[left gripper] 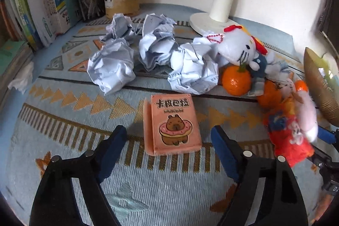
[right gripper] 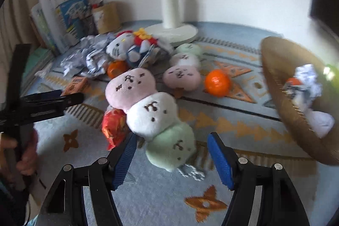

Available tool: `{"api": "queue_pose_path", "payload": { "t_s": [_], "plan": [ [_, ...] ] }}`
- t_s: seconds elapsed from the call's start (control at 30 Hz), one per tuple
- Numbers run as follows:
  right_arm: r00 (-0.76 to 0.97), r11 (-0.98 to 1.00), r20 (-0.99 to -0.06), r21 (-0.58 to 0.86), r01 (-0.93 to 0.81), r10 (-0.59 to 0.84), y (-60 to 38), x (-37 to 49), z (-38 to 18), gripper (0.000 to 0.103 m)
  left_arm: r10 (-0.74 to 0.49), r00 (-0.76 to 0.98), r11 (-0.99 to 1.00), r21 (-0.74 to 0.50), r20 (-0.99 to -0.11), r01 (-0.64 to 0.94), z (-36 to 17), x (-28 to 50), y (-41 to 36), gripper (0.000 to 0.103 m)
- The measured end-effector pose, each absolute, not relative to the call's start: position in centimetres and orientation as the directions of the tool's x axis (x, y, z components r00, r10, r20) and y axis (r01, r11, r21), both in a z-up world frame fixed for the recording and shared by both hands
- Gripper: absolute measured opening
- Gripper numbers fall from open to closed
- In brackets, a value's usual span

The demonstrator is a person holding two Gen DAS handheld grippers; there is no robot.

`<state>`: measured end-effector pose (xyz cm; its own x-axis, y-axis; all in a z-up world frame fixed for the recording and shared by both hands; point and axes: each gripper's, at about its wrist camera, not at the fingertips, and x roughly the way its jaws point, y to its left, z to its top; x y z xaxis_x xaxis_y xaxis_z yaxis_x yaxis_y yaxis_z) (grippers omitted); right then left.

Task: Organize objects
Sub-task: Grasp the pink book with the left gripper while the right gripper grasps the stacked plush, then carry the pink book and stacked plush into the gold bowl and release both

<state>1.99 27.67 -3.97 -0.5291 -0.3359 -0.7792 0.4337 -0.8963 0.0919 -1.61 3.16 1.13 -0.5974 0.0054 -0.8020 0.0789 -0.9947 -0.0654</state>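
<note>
The left gripper (left gripper: 169,151) is standing wide, its pads clear of the pink card box (left gripper: 171,124) lying between them. The right gripper (right gripper: 170,157) is gaping around the green end of a dango plush (right gripper: 152,109). Only the right view is showing the woven basket (right gripper: 281,86) at three o'clock, holding crumpled paper (right gripper: 307,79).

A: What lies nearest?
B: A pink card box (left gripper: 172,123) with a capybara in a donut, flat, face up.
A: And beyond?
B: 4 crumpled paper balls (left gripper: 113,66), a white cat plush (left gripper: 238,49) over a tangerine (left gripper: 236,79), and a pink, white and green dumpling plush (right gripper: 152,111).
</note>
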Motion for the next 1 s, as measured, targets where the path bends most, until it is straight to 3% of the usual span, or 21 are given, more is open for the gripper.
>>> {"api": "queue_pose_path", "payload": {
  "t_s": [0.1,0.13,0.17,0.33,0.47,0.53,0.67,0.83,1.0],
  "plan": [
    [-0.513,-0.89,-0.785,0.104,0.445,-0.348,26.9,1.3,-4.9,0.064,-0.016,-0.614,-0.996,-0.042,-0.789,0.079,0.9,-1.4,3.1,0.064],
    [-0.529,-0.899,-0.786,0.075,0.431,-0.32,26.7,1.4,-5.0,0.048,-0.018,-0.619,-0.996,-0.037,-0.785,0.076,0.9,-1.3,3.0,0.053],
    [-0.544,-0.903,-0.781,0.061,0.424,-0.308,26.6,1.5,-4.9,0.04,-0.017,-0.625,-0.997,-0.036,-0.781,0.071,1.0,-1.3,3.0,0.038],
    [-0.601,-0.938,-0.745,0.092,0.334,-0.288,27.7,4.3,-2.7,0.039,0.103,-0.649,-0.993,-0.119,-0.754,-0.019,1.7,0.3,3.1,0.037],
    [-0.625,-1.0,-0.78,-0.004,0.015,-0.006,29.5,6.4,-1.2,0.039,0.195,-0.695,-0.981,-0.13,-0.692,-0.146,3.3,3.3,5.0,0.037],
    [-0.605,-0.997,-0.795,0.015,-0.078,0.035,30.4,7.0,-1.3,0.04,0.181,-0.707,-0.982,-0.086,-0.684,-0.168,3.4,3.6,6.0,0.037],
    [-0.519,-0.985,-0.854,0.115,-0.129,-0.032,31.3,6.7,-2.7,0.042,0.243,-0.682,-0.97,-0.153,-0.69,-0.191,2.2,3.1,6.2,0.037],
    [-0.452,-0.948,-0.84,0.314,0.044,-0.3,31.1,8.7,-3.8,0.053,0.254,-0.673,-0.967,-0.17,-0.695,-0.189,2.0,2.9,6.0,0.037],
    [-0.521,-0.961,-0.813,0.269,0.059,-0.26,32.1,10.4,-3.4,0.057,0.267,-0.673,-0.964,-0.183,-0.69,-0.195,2.1,3.0,6.0,0.037]
  ]
}}
